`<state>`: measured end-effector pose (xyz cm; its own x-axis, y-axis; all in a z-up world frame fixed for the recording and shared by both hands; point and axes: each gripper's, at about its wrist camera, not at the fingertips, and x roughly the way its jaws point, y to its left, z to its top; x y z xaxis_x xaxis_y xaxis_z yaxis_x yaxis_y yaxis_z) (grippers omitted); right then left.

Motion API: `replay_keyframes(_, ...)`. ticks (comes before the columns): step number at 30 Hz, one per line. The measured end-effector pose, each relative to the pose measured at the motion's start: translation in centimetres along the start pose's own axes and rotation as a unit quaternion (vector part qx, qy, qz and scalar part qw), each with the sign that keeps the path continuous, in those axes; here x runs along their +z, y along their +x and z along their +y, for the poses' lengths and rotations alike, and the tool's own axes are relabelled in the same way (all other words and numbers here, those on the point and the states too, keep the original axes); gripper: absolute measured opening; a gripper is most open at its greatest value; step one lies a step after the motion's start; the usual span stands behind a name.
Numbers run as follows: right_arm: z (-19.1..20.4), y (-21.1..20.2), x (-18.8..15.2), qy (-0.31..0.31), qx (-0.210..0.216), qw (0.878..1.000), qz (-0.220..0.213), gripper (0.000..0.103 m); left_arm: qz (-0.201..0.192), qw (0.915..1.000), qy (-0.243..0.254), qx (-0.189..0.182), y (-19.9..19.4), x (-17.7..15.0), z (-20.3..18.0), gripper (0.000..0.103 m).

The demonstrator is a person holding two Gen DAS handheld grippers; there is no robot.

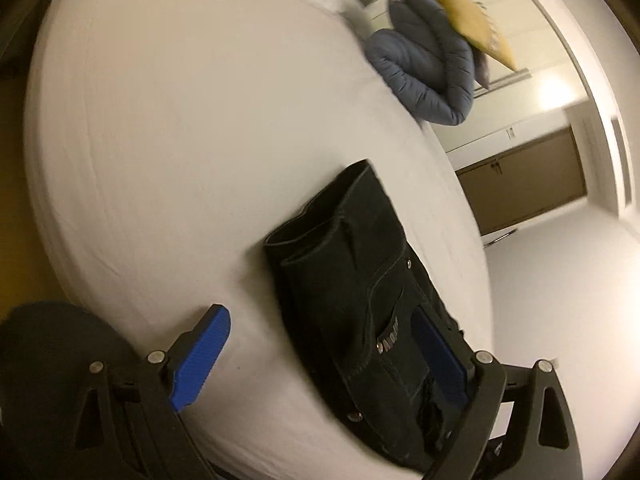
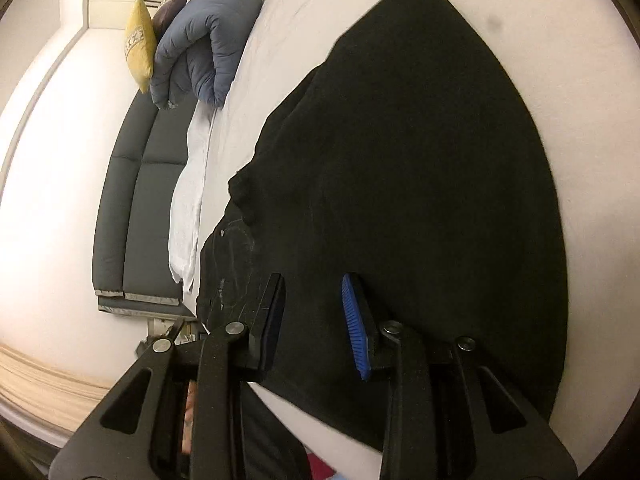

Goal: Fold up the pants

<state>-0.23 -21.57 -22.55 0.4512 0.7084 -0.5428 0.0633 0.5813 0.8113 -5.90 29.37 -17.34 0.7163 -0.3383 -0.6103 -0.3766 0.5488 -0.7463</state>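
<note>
Two claws are over the white bed sheet (image 1: pixel 160 140), and the black denim pants (image 1: pixel 360 280) lie on it between them and ahead of them.

My left claw (image 1: pixel 320 360) stands wide. Its left blue pad (image 1: pixel 202 354) is over bare sheet, and its right blue pad (image 1: pixel 440 356) is at the far side of the waist part, so the pocket and rivets sit in the gap. I cannot tell if this pad touches the cloth. From this claw the pants run forward and a little to the right, toward the bed edge.

My right claw (image 2: pixel 316 320) is also parted, with nothing pinched between the pads. It hovers low over the near edge of the pants, and the dark cloth spreads forward to a rounded far end. The long axis goes away from me here.

I judge that the left claw is nearer to the waistband, the right one nearer to the broad leg part. On the left of the pants the sheet is bare and gives much room for a fold. On the other side the bed edge is near, and further off a rolled blue-grey quilt (image 2: pixel 204 44) and a yellow cushion (image 2: pixel 140 44) stay well apart.
</note>
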Motion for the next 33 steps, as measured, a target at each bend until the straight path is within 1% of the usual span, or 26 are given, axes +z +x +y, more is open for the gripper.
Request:
replay_keyframes(2, 0.5, -0.2, -0.3, 0.004, 0.018, 1.0, 0.001, 0.029, 0.0, 0.9997, -0.011, -0.02, 0.5, 0.1, 0.4, 0.093)
replay_keyframes(3, 0.6, -0.2, -0.6, 0.008, 0.027, 1.0, 0.0, 0.029, 0.014, 0.9984, -0.032, -0.044, 0.9, 0.2, 0.2, 0.093)
replay_keyframes(6, 1.3, -0.2, -1.3, 0.015, 0.051, 0.999, -0.003, 0.029, 0.02, 0.9955, -0.054, -0.075, 2.2, 0.3, 0.4, 0.093)
replay_keyframes(7, 2.9, 0.5, -1.5, 0.017, 0.057, 0.998, -0.003, 0.029, 0.022, 0.9938, -0.064, -0.088, 2.8, 0.9, 0.2, 0.093)
replay_keyframes(8, 3.5, 0.7, -1.5, 0.018, 0.064, 0.998, -0.003, 0.029, 0.024, 0.9928, -0.072, -0.093, 3.0, 1.1, 0.4, 0.092)
replay_keyframes(9, 4.1, 0.7, -1.6, 0.018, 0.073, 0.997, -0.006, 0.029, 0.024, 0.9918, -0.081, -0.096, 3.2, 1.2, 0.5, 0.089)
replay_keyframes(10, 4.7, 0.8, -1.5, 0.018, 0.081, 0.996, -0.007, 0.029, 0.026, 0.9913, -0.085, -0.098, 3.6, 1.7, 0.3, 0.078)
replay_keyframes(11, 5.6, 1.2, -1.3, 0.016, 0.085, 0.996, -0.008, 0.029, 0.036, 0.9901, -0.088, -0.103, 4.0, 1.9, 0.3, 0.07)
replay_keyframes(13, 6.9, 1.4, -0.9, 0.006, 0.09, 0.996, -0.007, 0.029, 0.054, 0.9876, -0.104, -0.105, 4.9, 2.2, 0.3, 0.032)
replay_keyframes(14, 7.8, 1.9, -0.5, -0.001, 0.09, 0.996, -0.003, 0.029, 0.063, 0.9855, -0.114, -0.108, 5.5, 2.1, 0.6, 0.024)
replay_keyframes(16, 9.3, 2.7, 0.2, -0.016, 0.078, 0.997, 0.009, 0.029, 0.061, 0.984, -0.126, -0.111, 5.7, 2.0, 0.9, 0.022)
replay_keyframes(17, 10.0, 3.2, 0.6, -0.024, 0.075, 0.997, 0.017, 0.029, 0.058, 0.9845, -0.123, -0.112, 5.5, 2.0, 0.7, 0.021)
replay_keyframes(19, 11.9, 4.9, 1.3, -0.041, 0.068, 0.996, 0.036, 0.029, 0.049, 0.9879, -0.101, -0.107, 4.9, 1.9, -0.3, 0.019)
replay_keyframes(21, 13.1, 6.8, 1.9, -0.052, 0.062, 0.995, 0.055, 0.029, 0.042, 0.9904, -0.083, -0.102, 4.3, 1.9, -1.2, 0.018)
replay_keyframes(22, 13.1, 7.7, 2.1, -0.056, 0.055, 0.995, 0.063, 0.029, 0.037, 0.9918, -0.072, -0.099, 4.0, 2.0, -1.8, 0.017)
replay_keyframes(24, 14.0, 10.0, 2.3, -0.063, 0.035, 0.994, 0.084, 0.029, 0.031, 0.9938, -0.052, -0.093, 3.4, 2.0, -2.9, 0.017)
replay_keyframes(26, 13.7, 12.4, 2.2, -0.056, 0.009, 0.992, 0.114, 0.029, 0.025, 0.9953, -0.03, -0.088, 2.9, 2.0, -4.2, 0.017)
replay_keyframes(28, 12.1, 15.0, 1.9, -0.038, -0.042, 0.988, 0.147, 0.029, 0.019, 0.9964, -0.004, -0.083, 2.5, 2.0, -5.5, 0.017)
replay_keyframes(30, 10.8, 15.4, 2.0, -0.014, -0.009, 0.992, 0.129, 0.024, 0.014, 0.9964, 0.021, -0.082, 2.2, 1.9, -7.1, 0.017)
replay_keyframes(31, 10.5, 15.2, 2.0, -0.005, -0.003, 0.993, 0.121, 0.022, 0.01, 0.996, 0.034, -0.082, 2.0, 1.9, -8.1, 0.017)
replay_keyframes(33, 10.8, 14.9, 1.6, -0.021, -0.005, 0.994, 0.11, 0.022, 0.006, 0.9949, 0.057, -0.083, 1.9, 1.8, -9.8, 0.017)
